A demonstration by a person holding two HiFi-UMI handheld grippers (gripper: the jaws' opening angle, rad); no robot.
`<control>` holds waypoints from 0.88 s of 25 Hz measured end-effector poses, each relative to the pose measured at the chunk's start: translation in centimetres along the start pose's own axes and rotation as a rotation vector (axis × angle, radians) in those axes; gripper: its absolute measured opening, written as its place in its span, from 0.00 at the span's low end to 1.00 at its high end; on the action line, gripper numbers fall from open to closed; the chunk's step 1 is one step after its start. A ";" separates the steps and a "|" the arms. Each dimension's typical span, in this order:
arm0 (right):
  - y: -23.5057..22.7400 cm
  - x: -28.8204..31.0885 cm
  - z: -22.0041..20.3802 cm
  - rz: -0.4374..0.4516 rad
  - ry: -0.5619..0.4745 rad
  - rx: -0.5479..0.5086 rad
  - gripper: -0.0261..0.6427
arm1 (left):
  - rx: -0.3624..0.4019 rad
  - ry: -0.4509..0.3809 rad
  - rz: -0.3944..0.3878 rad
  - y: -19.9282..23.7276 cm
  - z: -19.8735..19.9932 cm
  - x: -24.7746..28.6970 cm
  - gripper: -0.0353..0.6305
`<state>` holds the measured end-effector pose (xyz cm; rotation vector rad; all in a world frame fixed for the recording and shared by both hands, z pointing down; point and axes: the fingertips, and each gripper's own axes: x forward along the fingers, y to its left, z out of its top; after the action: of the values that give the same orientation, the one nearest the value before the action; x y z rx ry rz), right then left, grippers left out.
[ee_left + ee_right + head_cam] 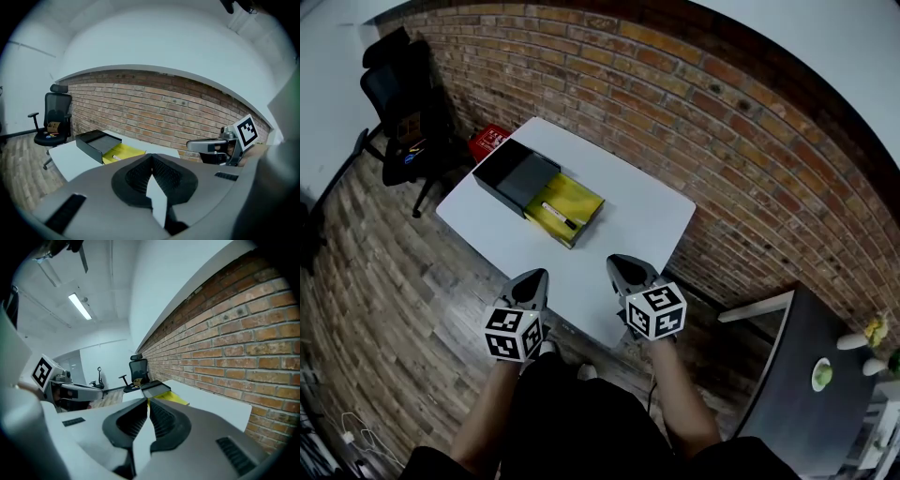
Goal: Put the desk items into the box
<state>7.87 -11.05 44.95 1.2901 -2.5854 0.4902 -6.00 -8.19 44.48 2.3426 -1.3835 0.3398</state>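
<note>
A black box [512, 174] lies open on the white table [647, 217], its yellow part [574, 199] pulled out toward me. A white marker-like item [559, 216] lies in the yellow part. No other desk items show on the table. My left gripper [532, 277] and right gripper [619, 263] hover side by side over the table's near edge, well short of the box. Both have their jaws together with nothing between them. The left gripper view shows its own jaws [151, 159] closed, the box [96, 142] ahead and the right gripper [193, 145] alongside. The right gripper [148, 401] is likewise closed and empty.
A brick wall [694, 103] runs behind the table. A black office chair [401, 111] and a red object [491, 140] stand on the wooden floor at the far left. A dark desk [806, 375] with small objects is at the right.
</note>
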 end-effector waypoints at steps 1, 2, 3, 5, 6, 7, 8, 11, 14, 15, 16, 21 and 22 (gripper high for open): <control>0.2 -0.7 0.4 -0.005 -0.012 0.003 0.09 | 0.000 -0.005 -0.005 -0.1 0.2 -0.3 0.07; 0.3 -1.4 0.7 -0.009 -0.025 0.007 0.09 | -0.002 -0.010 -0.011 -0.1 0.4 -0.6 0.07; 0.5 -2.0 1.0 -0.013 -0.037 0.013 0.09 | -0.004 -0.015 -0.018 -0.2 0.6 -1.0 0.07; 1.1 -3.1 1.5 -0.021 -0.058 0.026 0.09 | -0.007 -0.028 -0.033 0.0 1.2 -1.6 0.07; 1.4 -3.6 1.7 -0.028 -0.066 0.030 0.09 | -0.006 -0.034 -0.040 0.1 1.5 -2.0 0.07; 1.6 -4.0 1.8 -0.036 -0.073 0.032 0.09 | -0.005 -0.037 -0.048 0.4 1.8 -2.3 0.07; 1.9 -4.4 1.9 -0.046 -0.079 0.032 0.09 | -0.003 -0.039 -0.055 0.7 2.0 -2.6 0.07; 2.8 -5.3 2.0 -0.066 -0.095 0.032 0.08 | 0.006 -0.023 -0.070 1.8 2.1 -3.5 0.07; 3.6 -6.1 2.1 -0.084 -0.109 0.031 0.08 | 0.019 -0.022 -0.083 2.9 2.2 -4.3 0.07; 3.8 -6.3 2.2 -0.089 -0.115 0.026 0.08 | 0.021 -0.034 -0.090 3.2 2.3 -4.6 0.07; 4.1 -6.4 2.3 -0.093 -0.120 0.020 0.07 | 0.023 -0.050 -0.101 3.5 2.5 -4.9 0.07; 5.2 -6.5 2.6 -0.108 -0.132 -0.002 0.07 | 0.036 -0.067 -0.110 5.0 2.5 -5.8 0.07; 5.3 -6.5 2.7 -0.111 -0.135 -0.003 0.07 | 0.033 -0.068 -0.107 5.2 2.6 -5.9 0.07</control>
<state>7.42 -4.33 39.24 1.5044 -2.6015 0.3912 -13.38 -7.02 40.95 2.4653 -1.2858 0.2559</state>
